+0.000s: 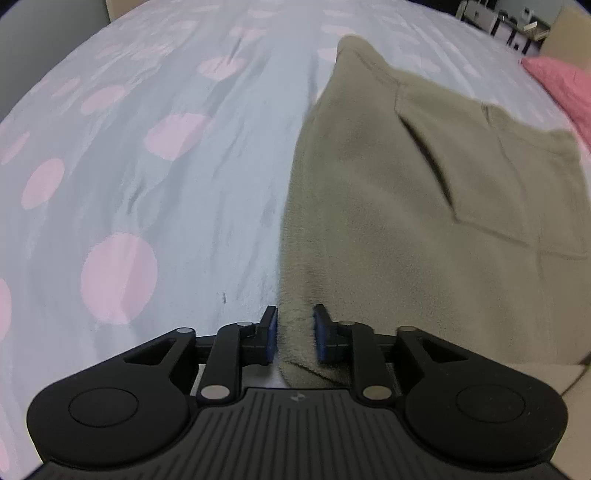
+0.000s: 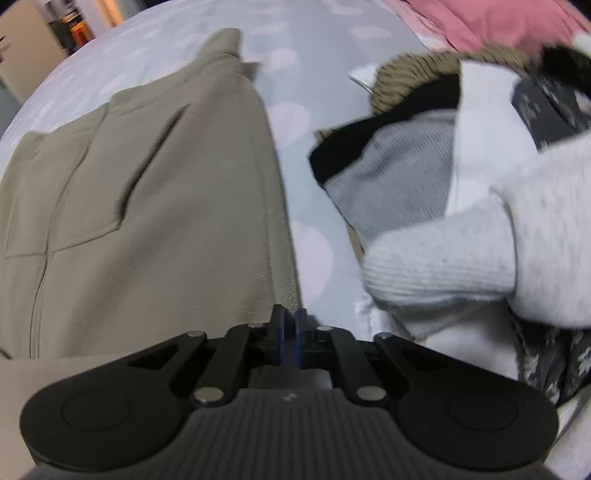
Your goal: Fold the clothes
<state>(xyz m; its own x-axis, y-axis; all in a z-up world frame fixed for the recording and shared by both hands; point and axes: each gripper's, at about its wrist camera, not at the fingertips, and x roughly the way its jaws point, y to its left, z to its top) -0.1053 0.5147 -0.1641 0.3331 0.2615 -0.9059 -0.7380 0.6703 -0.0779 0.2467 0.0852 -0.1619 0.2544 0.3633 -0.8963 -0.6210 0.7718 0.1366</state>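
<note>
olive fleece garment (image 1: pixel 406 229) lies spread on the bed (image 1: pixel 166 184), whose pale blue sheet carries big pink dots. it is your task piece, a soft pair of trousers or similar with a slit pocket (image 1: pixel 424 162) showing ahead and to the right of your left fingers.

your left gripper (image 1: pixel 295 334) points down at the garment's near left edge. its blue pads (image 1: pixel 320 336) stand parted with a fold of the fleece edge rising between them; the right pad seems to touch the cloth, the left one sits just beside it, so the fingers are released rather than clamped.

your right gripper (image 2: pixel 291 334) sits at the garment's opposite edge (image 2: pixel 284 258), which runs straight ahead from the fingers. its pads are clenched almost together with only a thin slit left; whether a sliver of fleece is caught there you cannot tell from this view, since the edge ends right at the fingertips.

to the right of your right fingers a heap of other clothes (image 2: pixel 461 184) lies on the bed: a light grey knit sleeve with a ribbed cuff (image 2: pixel 436 277), a grey and black piece, a tan ribbed item farther ahead, and something pink (image 2: pixel 498 22) beyond that.
</note>
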